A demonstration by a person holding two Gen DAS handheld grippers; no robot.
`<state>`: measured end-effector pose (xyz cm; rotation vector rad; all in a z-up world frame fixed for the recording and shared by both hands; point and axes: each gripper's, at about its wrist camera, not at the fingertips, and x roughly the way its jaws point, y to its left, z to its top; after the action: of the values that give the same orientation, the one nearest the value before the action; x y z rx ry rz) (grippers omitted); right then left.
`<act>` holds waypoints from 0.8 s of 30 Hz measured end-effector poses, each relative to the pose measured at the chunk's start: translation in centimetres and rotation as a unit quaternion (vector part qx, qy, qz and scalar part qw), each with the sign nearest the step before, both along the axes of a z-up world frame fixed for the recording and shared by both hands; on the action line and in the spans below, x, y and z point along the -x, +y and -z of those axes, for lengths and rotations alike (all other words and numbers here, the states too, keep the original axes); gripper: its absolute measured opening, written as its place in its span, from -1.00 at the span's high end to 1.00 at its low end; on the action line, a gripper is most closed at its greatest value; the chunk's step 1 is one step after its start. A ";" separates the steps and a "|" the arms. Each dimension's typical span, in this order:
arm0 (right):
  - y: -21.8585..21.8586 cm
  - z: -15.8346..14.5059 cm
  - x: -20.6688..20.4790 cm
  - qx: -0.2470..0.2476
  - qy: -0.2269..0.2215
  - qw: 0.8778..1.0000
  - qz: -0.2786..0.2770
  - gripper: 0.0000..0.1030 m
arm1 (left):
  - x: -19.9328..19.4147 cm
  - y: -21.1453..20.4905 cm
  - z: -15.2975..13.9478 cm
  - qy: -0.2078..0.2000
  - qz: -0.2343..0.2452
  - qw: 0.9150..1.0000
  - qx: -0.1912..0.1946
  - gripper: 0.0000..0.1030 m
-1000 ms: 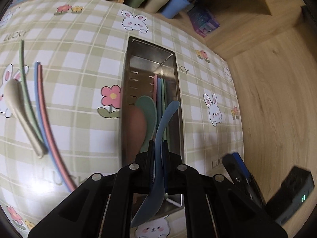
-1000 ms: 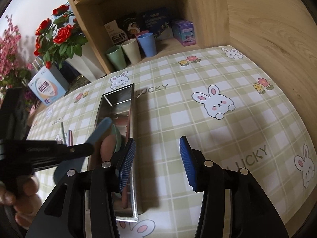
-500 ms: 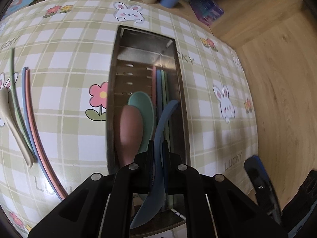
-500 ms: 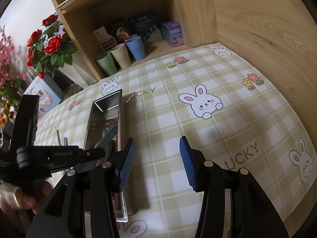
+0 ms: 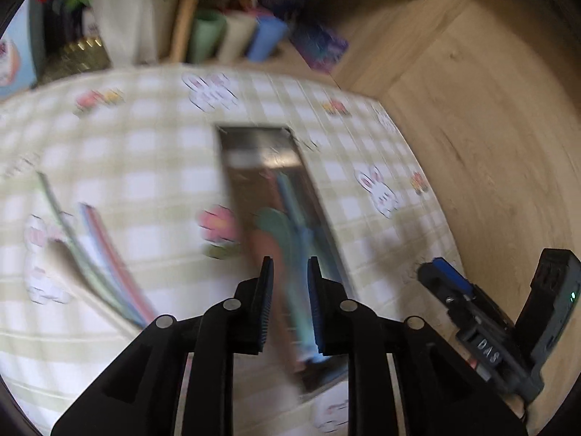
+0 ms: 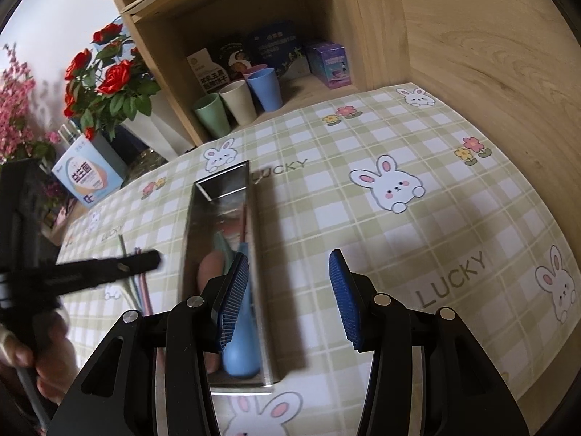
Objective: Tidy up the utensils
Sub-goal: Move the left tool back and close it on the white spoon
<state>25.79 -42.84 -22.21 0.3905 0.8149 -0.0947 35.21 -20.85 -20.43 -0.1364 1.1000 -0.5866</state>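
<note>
A: Far left of the cloth, loose pieces: a cream spoon, then a sheaf of thin sticks, green, blue, pink. All smeared by blur.

B: Left gripper?

A: Held above the near end of the tray, pointing along its length. Fingers parted, a clear gap between the pads, nothing in them. From the right camera it shows as a dark bar reaching in from the left, level, tip beside the tray's left wall; a hand grips its handle at the frame edge.

B: Tray contents?

A: Steel tray, long and narrow, lying lengthwise away from both cameras. Inside: a pinkish-brown spoon at left, a green spoon next to it, a blue spoon along the right wall with its bowl at the near end. Right finger pad covers the blue spoon's middle. In the left view the spoons run together as colour streaks.

B: Right gripper?

A: Low, just past the tray's near right corner, aimed up the table. Fingers wide apart, empty. Its blue tip also shows at the left view's right edge.

B: Background?

A: Three cups, flowers, boxes on a shelf. Labels unreadable.
</note>
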 end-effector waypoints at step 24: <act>5.4 1.1 -1.3 -0.003 0.006 1.000 -0.024 0.11 | -1.1 13.9 6.2 0.025 -0.161 0.984 -0.067 0.38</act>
<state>27.05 -37.45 -23.26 0.3762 0.8353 -0.0507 36.30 -6.99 -26.66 -0.2075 1.1344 -0.2199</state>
